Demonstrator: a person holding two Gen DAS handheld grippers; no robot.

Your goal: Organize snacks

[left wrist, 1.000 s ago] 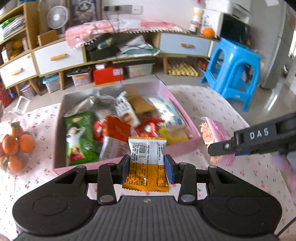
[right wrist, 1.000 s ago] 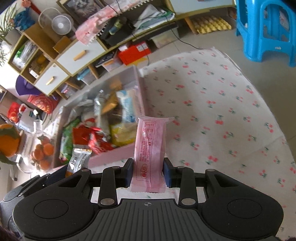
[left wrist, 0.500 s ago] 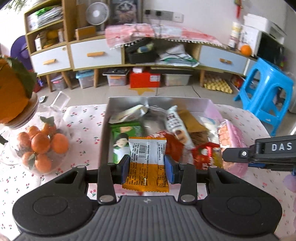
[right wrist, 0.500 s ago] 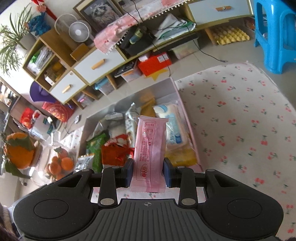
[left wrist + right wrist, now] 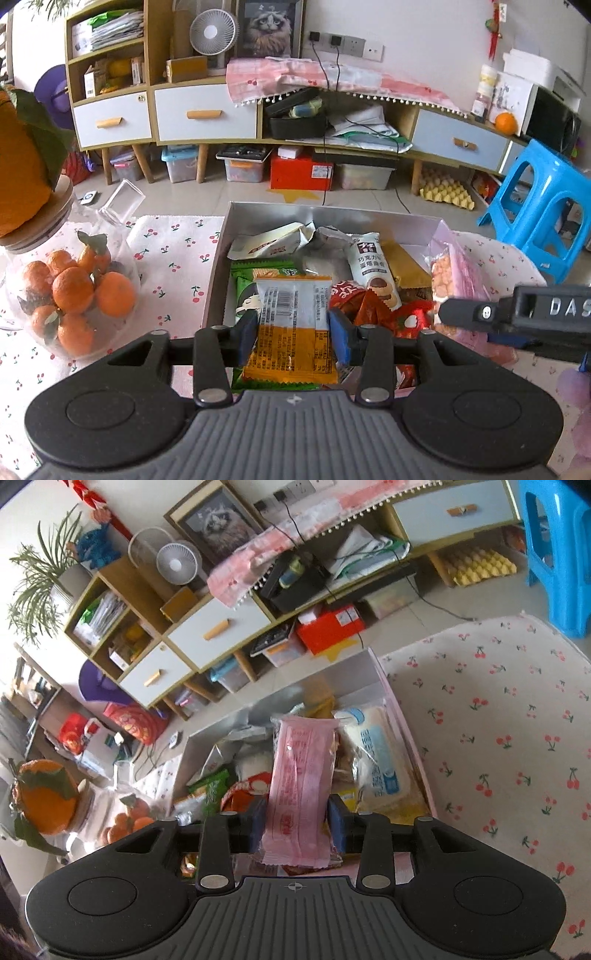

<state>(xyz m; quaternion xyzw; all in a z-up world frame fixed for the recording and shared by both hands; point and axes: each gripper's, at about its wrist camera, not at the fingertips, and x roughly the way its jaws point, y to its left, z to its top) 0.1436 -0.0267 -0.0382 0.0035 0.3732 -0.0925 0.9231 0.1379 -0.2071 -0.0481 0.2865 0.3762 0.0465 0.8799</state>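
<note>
A pink box point(image 5: 332, 218) with several snack packets stands on the cherry-print tablecloth. My left gripper point(image 5: 293, 334) is shut on an orange and white snack packet point(image 5: 291, 332) and holds it over the box's near left part. My right gripper point(image 5: 298, 825) is shut on a pink snack packet point(image 5: 301, 786) and holds it over the box point(image 5: 410, 738). In the left wrist view the right gripper point(image 5: 517, 317) reaches in from the right with the pink packet point(image 5: 458, 273) over the box's right side.
A glass jar of small oranges point(image 5: 70, 291) stands left of the box, with an orange-shaped lid point(image 5: 18, 166) beside it. Bare tablecloth point(image 5: 498, 738) lies right of the box. A blue stool point(image 5: 539, 210) and low cabinets point(image 5: 203, 110) stand beyond the table.
Both grippers have moved with their packets from the box's near edge to over the box. The box now sits closer and more centred in both views.
</note>
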